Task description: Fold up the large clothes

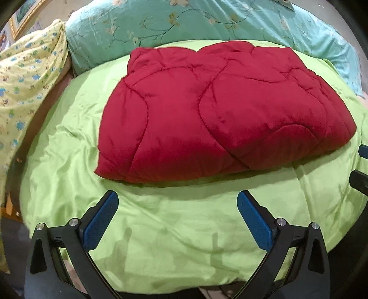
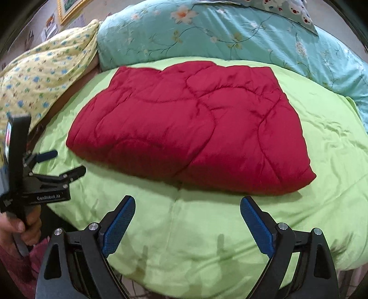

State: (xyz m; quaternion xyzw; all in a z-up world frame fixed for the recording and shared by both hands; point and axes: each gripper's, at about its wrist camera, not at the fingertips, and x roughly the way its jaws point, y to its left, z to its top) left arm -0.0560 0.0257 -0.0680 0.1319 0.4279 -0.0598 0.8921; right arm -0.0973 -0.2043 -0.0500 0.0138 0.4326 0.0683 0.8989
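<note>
A red quilted comforter [image 1: 218,110] lies folded into a thick rectangle on a lime-green bed cover [image 1: 161,230]. It also shows in the right wrist view [image 2: 195,128]. My left gripper [image 1: 177,200] is open and empty, held back from the comforter's near edge over the green cover. My right gripper [image 2: 187,204] is open and empty, also short of the near edge. The left gripper shows at the left of the right wrist view [image 2: 66,165], open, held in a hand. Part of the right gripper shows at the right edge of the left wrist view [image 1: 361,165].
A teal floral duvet [image 1: 184,25] is bunched along the far side of the bed. A yellow patterned pillow [image 1: 27,69] lies at the far left. A framed picture [image 2: 69,9] hangs on the wall behind. The green cover [image 2: 195,253] ends near the grippers.
</note>
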